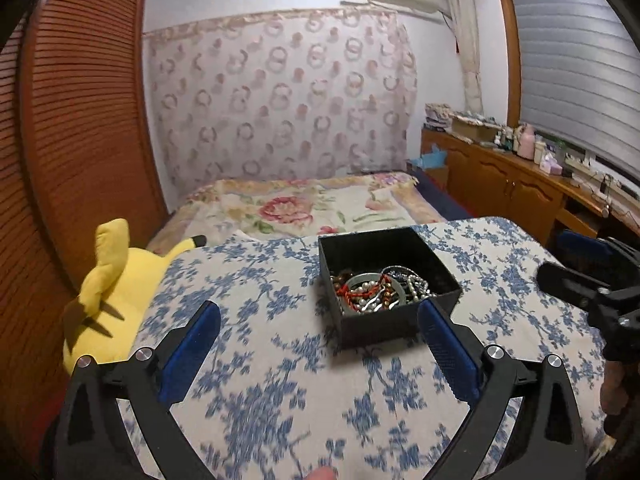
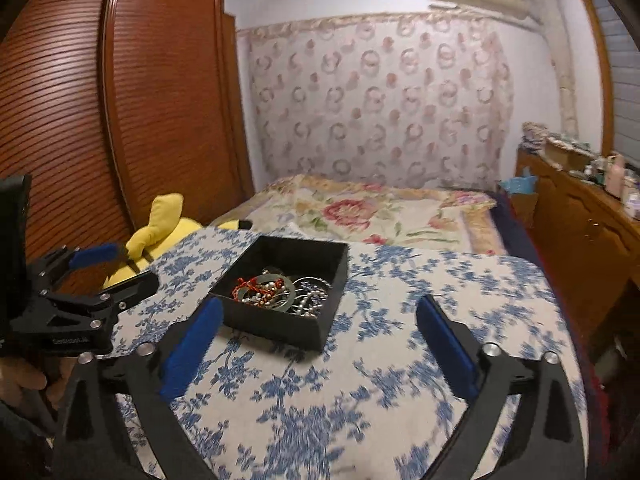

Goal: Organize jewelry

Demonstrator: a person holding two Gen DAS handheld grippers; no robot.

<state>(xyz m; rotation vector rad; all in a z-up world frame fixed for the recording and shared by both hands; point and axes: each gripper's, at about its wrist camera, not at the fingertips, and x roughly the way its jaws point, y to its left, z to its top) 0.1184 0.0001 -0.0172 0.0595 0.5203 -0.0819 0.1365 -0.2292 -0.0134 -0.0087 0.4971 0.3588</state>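
- The jewelry lies in a tangled heap inside a black box: a pale ring-shaped bangle, a red bead string across it, pearls, and dark beads toward the box's right side in my left view.
- The box has no lid and sits on the counter, which is covered with a blue-flowered cloth, out toward its far edge.
- From my left tongs the box is ahead and a little to the right; its near corner sits just beside my right-hand pad.
- From my right tongs the box is ahead and to the left, with its near-left corner just beside my left-hand pad.
- So the box lies between my two tongs, and I judge neither clearly nearer. The left ones face one wall nearly square on, while the right ones meet the box at a corner.
- Both tongs are spread wide and hold nothing.
- The heap has no single long axis; I judge the bangle or the red string on top the easiest piece to single out, by reaching down over the near wall.
- Tangled strands may drag their neighbours up with whatever I lift.
- A yellow plush toy lies off the counter's left edge, and a bed with a flowered cover is beyond.
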